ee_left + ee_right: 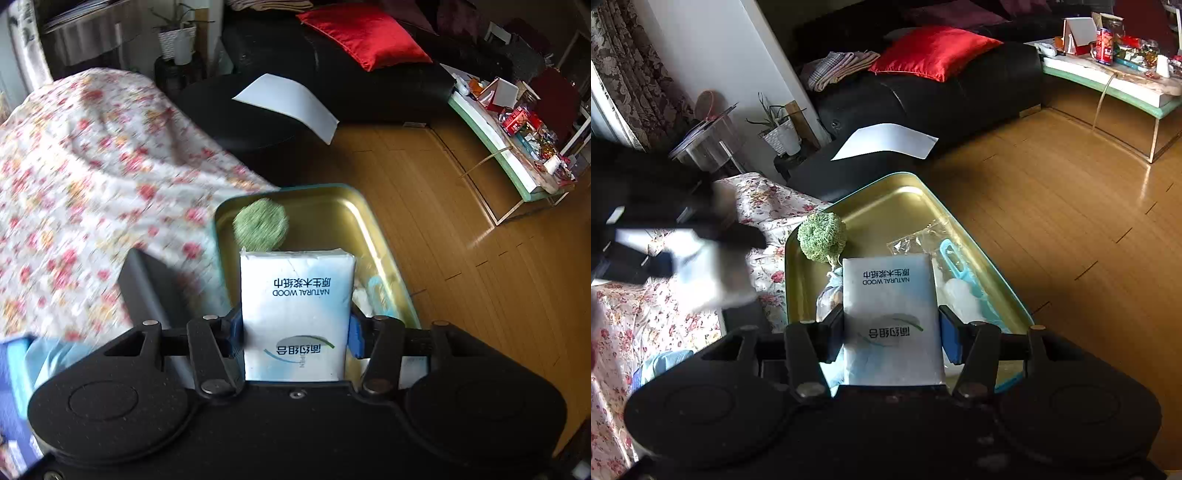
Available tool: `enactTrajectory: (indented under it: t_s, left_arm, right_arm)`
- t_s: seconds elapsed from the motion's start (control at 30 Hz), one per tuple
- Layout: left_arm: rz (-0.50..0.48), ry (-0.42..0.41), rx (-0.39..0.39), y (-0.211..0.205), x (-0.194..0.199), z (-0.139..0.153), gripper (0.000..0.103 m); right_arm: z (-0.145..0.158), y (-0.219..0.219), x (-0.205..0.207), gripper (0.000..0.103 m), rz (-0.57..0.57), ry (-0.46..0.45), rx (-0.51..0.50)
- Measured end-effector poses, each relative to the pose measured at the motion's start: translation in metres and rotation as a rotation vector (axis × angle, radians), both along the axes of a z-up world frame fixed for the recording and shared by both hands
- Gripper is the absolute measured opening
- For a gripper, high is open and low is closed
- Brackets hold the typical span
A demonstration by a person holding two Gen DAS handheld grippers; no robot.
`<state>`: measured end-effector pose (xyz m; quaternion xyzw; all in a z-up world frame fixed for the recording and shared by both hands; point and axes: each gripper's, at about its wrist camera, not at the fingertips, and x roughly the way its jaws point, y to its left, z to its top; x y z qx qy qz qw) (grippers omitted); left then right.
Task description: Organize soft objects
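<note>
Tissue packs: two; one (297, 317) in the left gripper (295, 332), one (892, 321) in the right gripper (892, 332).
Jaws: both pairs clamped on pack sides.
Pack axis: long, 6 to 12 o'clock, print upside down.
Position: above gold tin (886, 206).
Tin contents: one green knit ball (822, 238) at 11 o'clock.

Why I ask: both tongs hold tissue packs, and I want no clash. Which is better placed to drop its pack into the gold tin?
Right, probably. The right tongs hold their tissue pack over the gold tin; the left tongs sit blurred beside it, over the floral cloth.
</note>
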<state>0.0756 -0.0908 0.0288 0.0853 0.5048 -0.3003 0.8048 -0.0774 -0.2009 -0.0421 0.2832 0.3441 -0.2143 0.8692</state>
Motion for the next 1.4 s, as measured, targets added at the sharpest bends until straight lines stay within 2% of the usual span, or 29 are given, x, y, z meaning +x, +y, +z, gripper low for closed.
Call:
enactTrajectory:
  t_s: [0.37,0.57,0.6,0.67,0.7,0.87,1.07,1.4]
  left_arm:
    - [-0.038,-0.013,0.047,-0.065,0.029,-0.022,0.05]
    - [-0.031,0.006,0.071,-0.083,0.044,-0.039,0.051]
    - [-0.027,0.003,0.074,-0.084,0.045,-0.041,0.053]
    - [-0.017,-0.004,0.081,-0.084,0.047,-0.044,0.063]
    - [-0.012,-0.005,0.081,-0.084,0.047,-0.045,0.066]
    - [-0.006,0.007,0.085,-0.076,0.051,-0.047,0.066]
    - [-0.011,0.017,0.081,-0.054,0.051,-0.04,0.066]
    - [-0.001,-0.021,0.079,0.028,0.045,-0.005,0.066]
  right_arm:
    - [-0.015,-0.014,0.009,0.051,-0.038,0.013,0.088]
    - [-0.017,-0.01,0.016,0.053,-0.038,0.034,0.057]
    - [-0.017,-0.009,0.019,0.053,-0.04,0.034,0.052]
    - [-0.017,-0.01,0.018,0.065,-0.051,0.03,0.05]
    - [-0.016,-0.011,0.018,0.065,-0.054,0.026,0.053]
    - [-0.019,-0.016,0.016,0.064,-0.054,0.017,0.09]
    - [-0.02,-0.012,0.02,0.064,-0.044,0.03,0.076]
    - [-0.02,0.0,0.027,0.064,-0.012,0.055,0.016]
